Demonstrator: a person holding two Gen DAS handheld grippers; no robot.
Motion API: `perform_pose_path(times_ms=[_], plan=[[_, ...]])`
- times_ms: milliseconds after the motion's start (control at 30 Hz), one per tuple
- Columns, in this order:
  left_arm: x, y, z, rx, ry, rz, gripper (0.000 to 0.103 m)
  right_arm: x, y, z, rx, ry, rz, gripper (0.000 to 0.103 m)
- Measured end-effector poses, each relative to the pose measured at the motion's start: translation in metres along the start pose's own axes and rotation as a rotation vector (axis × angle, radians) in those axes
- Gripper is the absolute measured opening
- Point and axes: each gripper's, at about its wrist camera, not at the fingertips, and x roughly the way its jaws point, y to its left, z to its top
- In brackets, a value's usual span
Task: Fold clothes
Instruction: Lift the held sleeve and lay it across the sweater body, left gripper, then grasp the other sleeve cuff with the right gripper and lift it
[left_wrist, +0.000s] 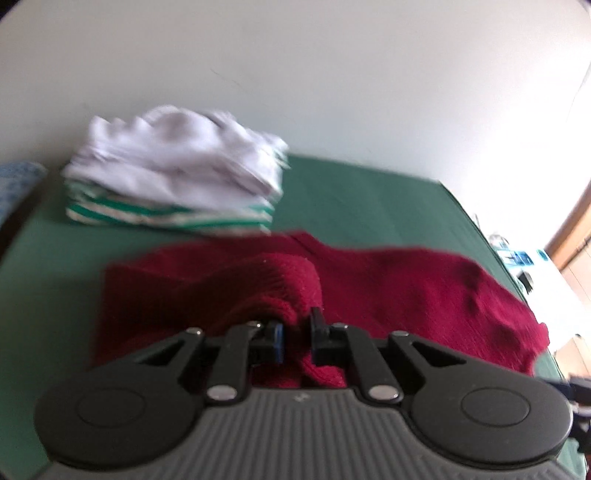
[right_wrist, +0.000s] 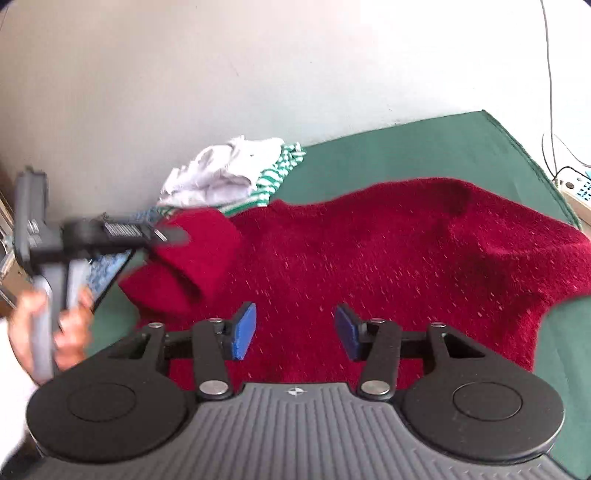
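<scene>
Left tongs (left_wrist: 295, 338) nearly pressed together, pinching a bunched fold of the dark red knitted sweater (left_wrist: 388, 280); fabric wedged between the two pads and humped up just ahead of them. Rest of the sweater spread flat on the green bench (left_wrist: 369, 192), running ahead and off to the right of the left tongs. Farther ahead and to the left, a stack of folded clothes (left_wrist: 177, 177): white pieces on top, green-and-white striped ones underneath, close against the pale wall (left_wrist: 295, 74), apart from the sweater's far edge by a narrow strip of green. Much blur in this view. Right tongs (right_wrist: 295, 332) spread about halfway, blue pads (right_wrist: 245, 330) facing each other with nothing between them, hovering over the near part of the sweater (right_wrist: 388, 251), which fills the bench (right_wrist: 424, 147) ahead and to the right. To the left of the right tongs, the left tongs (right_wrist: 166, 234) seen side-on, gripping a raised, folded-over lump of red knit, with a hand (right_wrist: 55, 328) wrapped round the grey handle below. Beyond that, left of centre, the folded stack (right_wrist: 229, 173) by the wall (right_wrist: 184, 74). At far right, past the bench edge, a pale box with blue markings (right_wrist: 580, 186) and thin dark cables; details too small to tell.
</scene>
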Motion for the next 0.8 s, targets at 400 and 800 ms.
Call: perform_pose_path(times_ms=[400, 800], plan=[[-0.041, -0.004, -0.027, 0.094, 0.014, -0.201, 0.102, 0.045, 0.03, -0.002, -0.281, 0.028, -0.004, 0.056], [-0.061, 0.022, -0.092, 0.209, 0.009, -0.049, 0.101, 0.102, 0.111, 0.001, -0.688, -0.028, 0.038, 0.056]])
